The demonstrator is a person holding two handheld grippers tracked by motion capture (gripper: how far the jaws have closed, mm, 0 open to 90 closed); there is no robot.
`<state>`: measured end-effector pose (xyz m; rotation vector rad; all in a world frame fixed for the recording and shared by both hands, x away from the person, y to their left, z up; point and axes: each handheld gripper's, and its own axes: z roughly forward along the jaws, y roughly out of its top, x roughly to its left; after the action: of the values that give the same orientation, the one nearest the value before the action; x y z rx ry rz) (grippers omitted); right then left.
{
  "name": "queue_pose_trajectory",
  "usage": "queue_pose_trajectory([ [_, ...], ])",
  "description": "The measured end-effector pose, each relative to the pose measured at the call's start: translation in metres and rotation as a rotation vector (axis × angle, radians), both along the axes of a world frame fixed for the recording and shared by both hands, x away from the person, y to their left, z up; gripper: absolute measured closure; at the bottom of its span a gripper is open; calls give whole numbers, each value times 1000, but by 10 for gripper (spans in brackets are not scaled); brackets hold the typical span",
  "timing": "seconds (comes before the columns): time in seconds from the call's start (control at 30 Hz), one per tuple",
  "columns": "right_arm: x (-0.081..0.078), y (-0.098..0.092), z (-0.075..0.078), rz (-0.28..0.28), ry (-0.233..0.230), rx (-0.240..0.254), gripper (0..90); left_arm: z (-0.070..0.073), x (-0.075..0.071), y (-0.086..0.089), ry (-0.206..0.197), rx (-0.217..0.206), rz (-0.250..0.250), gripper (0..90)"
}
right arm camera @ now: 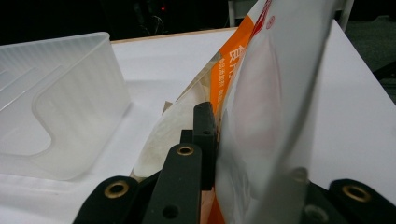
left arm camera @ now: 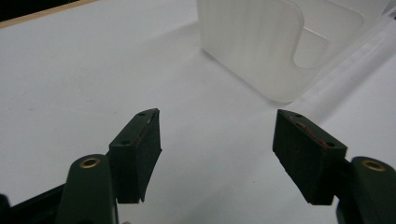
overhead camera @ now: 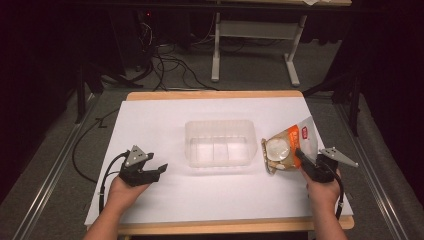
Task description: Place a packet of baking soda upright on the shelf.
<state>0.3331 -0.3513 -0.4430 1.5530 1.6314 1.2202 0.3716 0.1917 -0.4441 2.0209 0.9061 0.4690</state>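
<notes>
The right gripper [overhead camera: 301, 156] clamps a snack bag [overhead camera: 287, 146] near the desk's [overhead camera: 150, 120] right edge. The left gripper [left arm camera: 217, 149] hangs open; its view shows bare pads facing the clear container [left arm camera: 261, 46].

Beyond your table's far edge [overhead camera: 215, 94] you have grey carpet floor [overhead camera: 250, 70], tangled black cables [overhead camera: 170, 65], a white-legged desk frame [overhead camera: 255, 35], and darkness at both sides.

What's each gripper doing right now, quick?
Left gripper: open, empty, pointing toward the clear plastic bin.
Right gripper: closed on the orange snack bag, beside the bin.
</notes>
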Motion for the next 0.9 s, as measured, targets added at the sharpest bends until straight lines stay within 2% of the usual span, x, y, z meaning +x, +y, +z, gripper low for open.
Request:
queue_pose_trajectory([
  [0.17,-1,-1,1,-8,-2,17,873,0,-1,0,0,3,-3,328],
  [0.2,-3,3,5,-5,-22,-14,892,1,-1,0,-1,1,-1,328],
  [0.33,-5,7,11,5,-47,-25,900,1,0,1,-3,0,-1,328],
  [0.37,-6,11,15,14,-61,-49,900,1,0,1,-3,1,-2,328],
  [0.5,-8,15,21,40,-75,-75,900,1,-1,1,-7,-3,0,328],
  [0.57,-9,17,24,41,-83,-103,900,1,-1,1,-9,-4,2,328],
  [0.9,-17,23,36,29,-127,-181,900,4,-2,4,-25,-20,9,328],
])
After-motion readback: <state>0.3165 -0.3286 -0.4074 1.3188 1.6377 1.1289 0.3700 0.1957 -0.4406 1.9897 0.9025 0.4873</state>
